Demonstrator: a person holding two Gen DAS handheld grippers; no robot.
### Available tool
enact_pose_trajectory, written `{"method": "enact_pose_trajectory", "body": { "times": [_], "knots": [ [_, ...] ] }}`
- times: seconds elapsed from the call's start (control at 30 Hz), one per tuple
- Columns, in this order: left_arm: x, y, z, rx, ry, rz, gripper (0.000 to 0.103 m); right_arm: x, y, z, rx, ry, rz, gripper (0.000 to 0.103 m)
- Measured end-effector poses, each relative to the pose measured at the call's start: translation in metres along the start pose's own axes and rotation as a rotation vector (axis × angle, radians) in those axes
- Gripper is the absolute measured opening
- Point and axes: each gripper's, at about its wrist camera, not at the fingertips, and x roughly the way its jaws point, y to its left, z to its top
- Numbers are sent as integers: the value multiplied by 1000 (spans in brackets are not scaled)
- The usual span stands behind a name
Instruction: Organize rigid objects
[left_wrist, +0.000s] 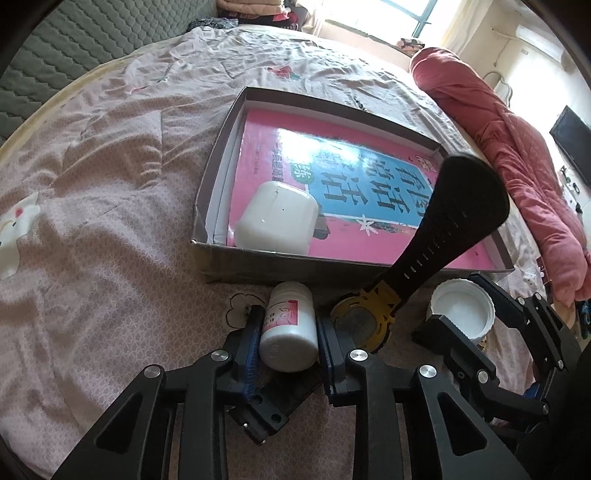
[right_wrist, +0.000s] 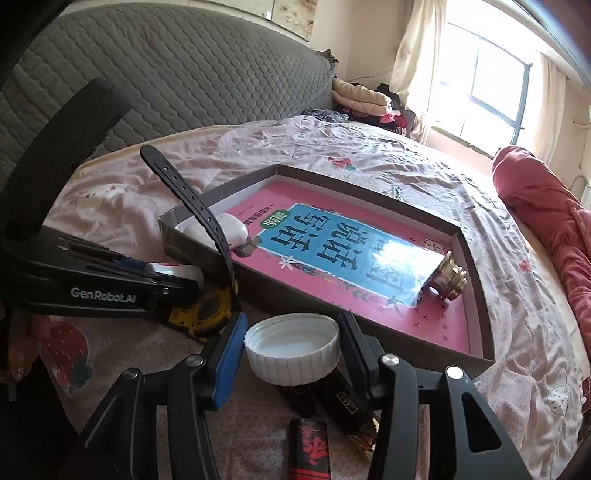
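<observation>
left gripper (left_wrist: 288, 332): fingers closed tight on the small white bottle (left_wrist: 289, 328), pads pressing both its sides; the bottle lies on the bed just outside the tray's near wall.
right gripper (right_wrist: 291, 347): fingers either side of the white cap (right_wrist: 292, 349), open side up; the far finger meets its rim, whether the blue pad touches i cannot tell.
tray (left_wrist: 210, 184): shallow cardboard tray on the bed, near wall just beyond both grippers, pink book (left_wrist: 332, 177) covering its floor.
inside the tray: white case (left_wrist: 275, 221) in the near left corner on the book; most of the book's cover is bare.
watch (left_wrist: 369, 321): yellow-rimmed, on the bed between bottle and cap, black strap rising over the tray's near wall.
open room: wide bare bedsheet (left_wrist: 92, 184) left of the tray; red quilt (left_wrist: 517, 166) crowds its right side.
right wrist view only: brass fitting (right_wrist: 448, 282) in the tray's far right corner; dark packets (right_wrist: 308, 450) on the bed under the fingers.
</observation>
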Motion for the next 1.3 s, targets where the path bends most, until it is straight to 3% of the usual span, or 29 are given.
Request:
{"method": "enact_pose_trajectory", "body": {
  "times": [0.53,1.3],
  "knots": [
    [-29,-1,1,3,-77,3,27,-14,-12,1,73,-33,14,50],
    [-68,-2,1,13,-183,34,27,-45,-24,8,130,-112,-39,50]
  ]
}}
